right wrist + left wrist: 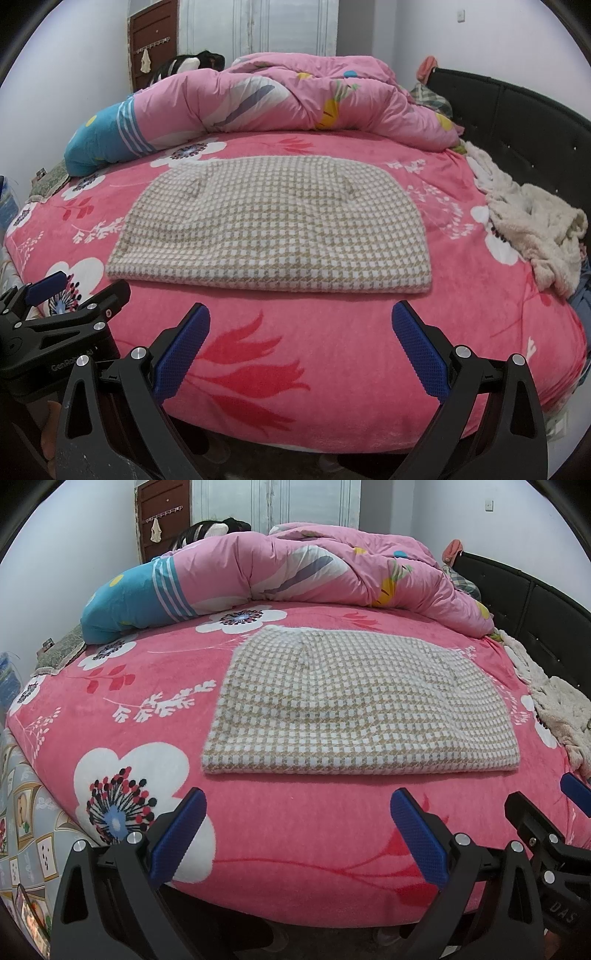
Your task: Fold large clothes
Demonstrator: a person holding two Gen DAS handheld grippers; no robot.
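Observation:
A beige-and-white houndstooth garment (354, 705) (273, 225) lies folded into a flat rectangle on the pink floral bed (295, 834) (332, 332). Its thick folded edge faces me. My left gripper (297, 806) hovers open over the bed's near edge, short of that fold, with nothing between its blue pads. My right gripper (301, 321) is also open and holds nothing, just short of the same fold. Each gripper shows at the side of the other's view: the right one (550, 808) in the left wrist view, the left one (70, 291) in the right wrist view.
A bunched pink and blue duvet (295, 568) (280, 96) fills the far side of the bed. A cream fleecy garment (554, 705) (535, 229) is heaped at the right edge beside a black padded headboard (517, 122). A brown door (162, 513) stands at the back left.

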